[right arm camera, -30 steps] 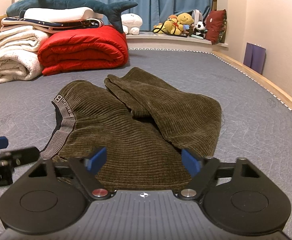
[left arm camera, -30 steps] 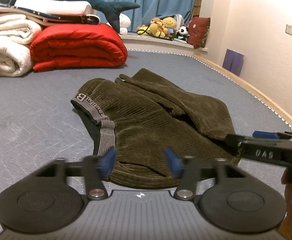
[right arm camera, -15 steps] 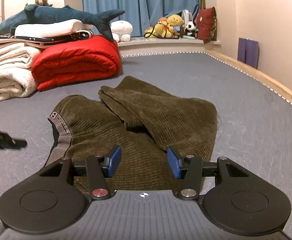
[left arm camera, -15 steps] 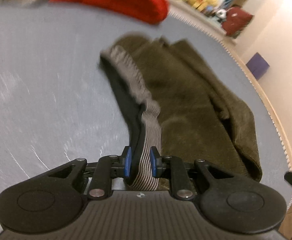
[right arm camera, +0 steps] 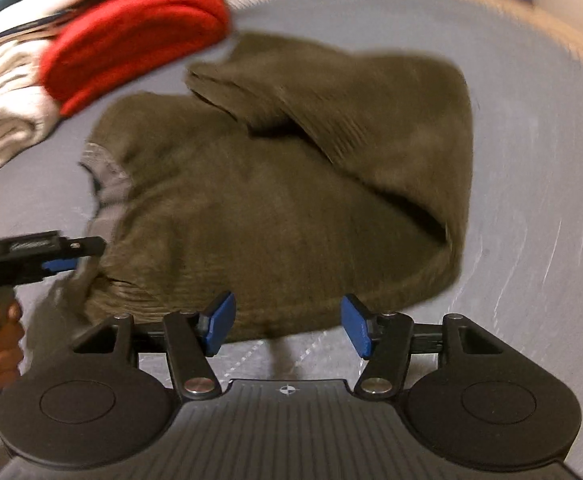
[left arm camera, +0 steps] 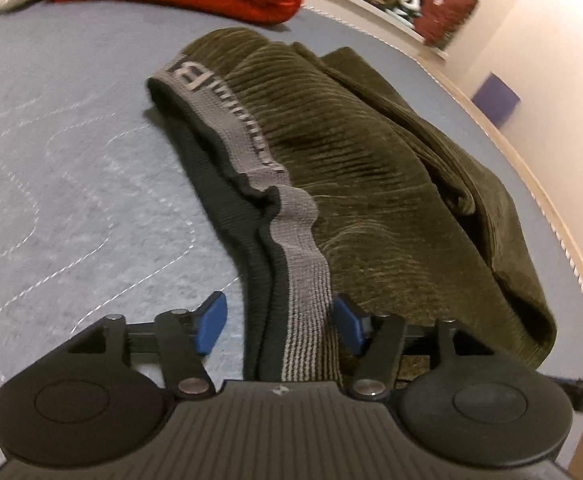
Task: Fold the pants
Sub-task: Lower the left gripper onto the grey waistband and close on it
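Our left gripper (left arm camera: 278, 330), jaws apart, straddles the waistband (left arm camera: 291, 232), which runs toward the frame's upper left; our right gripper (right arm camera: 286, 330), jaws apart, faces the pants' (right arm camera: 291, 200) hem.

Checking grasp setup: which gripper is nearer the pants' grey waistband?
Left. The left gripper is open with the grey waistband running between its fingers. The right gripper is open at the near hem of the pants, well away from the waistband.

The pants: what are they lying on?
The pants lie on a grey-blue quilted mattress, whose stitching shows all around them. What is directly beneath the cloth is covered, so nothing can be told there.
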The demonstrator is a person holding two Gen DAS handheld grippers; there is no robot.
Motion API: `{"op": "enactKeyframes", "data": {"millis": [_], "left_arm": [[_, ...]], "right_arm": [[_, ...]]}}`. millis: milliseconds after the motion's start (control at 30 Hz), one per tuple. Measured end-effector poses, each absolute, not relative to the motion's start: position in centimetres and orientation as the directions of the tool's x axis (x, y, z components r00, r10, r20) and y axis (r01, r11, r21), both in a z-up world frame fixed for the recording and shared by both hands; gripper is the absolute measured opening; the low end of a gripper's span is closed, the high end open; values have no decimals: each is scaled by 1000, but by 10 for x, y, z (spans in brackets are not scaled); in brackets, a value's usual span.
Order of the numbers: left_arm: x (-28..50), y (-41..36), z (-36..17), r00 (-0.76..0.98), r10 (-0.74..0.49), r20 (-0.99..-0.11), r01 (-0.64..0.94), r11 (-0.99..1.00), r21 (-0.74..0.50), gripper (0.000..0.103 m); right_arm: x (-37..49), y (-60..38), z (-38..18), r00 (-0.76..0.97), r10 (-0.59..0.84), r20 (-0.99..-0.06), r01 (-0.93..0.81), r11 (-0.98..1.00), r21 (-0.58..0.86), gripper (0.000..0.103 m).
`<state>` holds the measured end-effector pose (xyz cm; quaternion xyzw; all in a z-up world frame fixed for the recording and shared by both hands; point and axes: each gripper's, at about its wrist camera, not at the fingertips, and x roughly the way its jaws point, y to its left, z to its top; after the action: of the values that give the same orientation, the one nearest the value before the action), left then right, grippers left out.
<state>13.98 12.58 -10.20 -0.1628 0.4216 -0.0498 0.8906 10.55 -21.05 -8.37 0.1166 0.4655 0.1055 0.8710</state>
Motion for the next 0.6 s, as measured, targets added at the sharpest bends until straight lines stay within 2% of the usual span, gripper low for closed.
{"op": "enactKeyframes", "data": {"millis": [100, 200, 300, 400, 467, 533, 600], "left_arm": [[142, 113, -104, 652, -207, -729, -15, 958, -286, 74], [147, 101, -106, 661, -182, -728, 3, 971, -239, 78], [152, 92, -109, 675, -163, -720, 18, 979, -205, 79], [158, 86, -113, 693, -145, -706, 18, 983, -185, 79], [162, 83, -114, 703, -127, -699, 4, 985, -175, 76], [165, 82, -113, 709, -105, -697, -25, 985, -173, 57], [167, 87, -109, 708, -100, -699, -53, 979, -195, 44]], "right_arm": [[119, -211, -102, 512, 233, -827, 3, 962, 273, 67], [123, -205, -108, 524, 220, -823, 18, 963, 269, 78], [125, -197, -109, 543, 191, -817, 37, 967, 251, 82], [130, -193, -108, 567, 166, -807, 54, 970, 237, 81], [133, -192, -108, 591, 137, -795, 78, 971, 225, 71], [137, -193, -107, 612, 105, -784, 98, 973, 207, 45], [142, -195, -104, 621, 100, -777, 110, 971, 213, 35]]}}
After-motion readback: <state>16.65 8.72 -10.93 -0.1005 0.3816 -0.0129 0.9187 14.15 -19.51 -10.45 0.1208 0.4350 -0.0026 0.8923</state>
